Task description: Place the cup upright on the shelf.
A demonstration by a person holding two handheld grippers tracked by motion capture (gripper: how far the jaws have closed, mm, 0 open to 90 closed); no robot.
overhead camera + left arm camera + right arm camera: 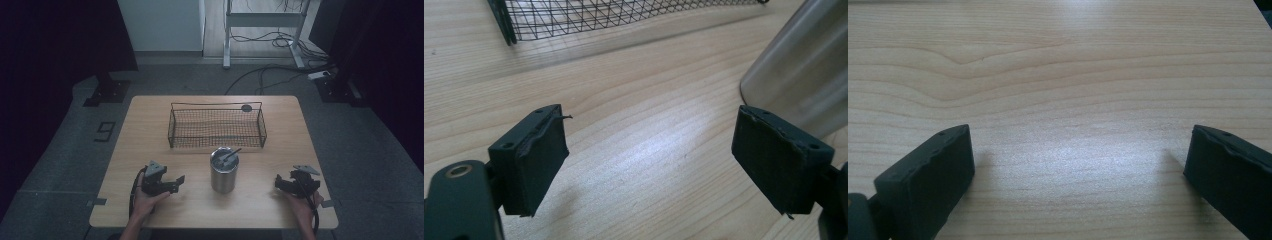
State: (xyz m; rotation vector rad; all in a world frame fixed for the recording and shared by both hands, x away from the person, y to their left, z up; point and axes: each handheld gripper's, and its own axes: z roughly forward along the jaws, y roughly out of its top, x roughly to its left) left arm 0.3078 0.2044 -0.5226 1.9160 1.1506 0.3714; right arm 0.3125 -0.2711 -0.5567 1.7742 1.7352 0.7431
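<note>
So there's a light wood table (150, 125) with a visible wavy grain, rounded corners, sitting on a grey floor. Toward the far side sits a black wire basket (217, 125), long and rectangular, thin mesh walls you can see straight through. Can't make out anything lying in it; there's a small dark round thing (246, 108) up at its back right rim, too small to tell what it is.

In front of the basket, near the middle of the table, stands a steel tumbler (224, 170), upright, brushed metal, cylinder shape. It has a greyish lid or top with some thin dark stick-like piece (231, 154) resting across it, angled up to the right. Can't tell what's inside.

The left gripper (176, 183) is held just to the left of the tumbler, apart from it, its jaws spread wide with nothing between them; in the left gripper view the pads (531, 165) look like rough black rubber, a bit chewed at the edges. The right gripper (279, 183) is over on the right side, also gaping wide over bare wood, holding nothing.
</note>
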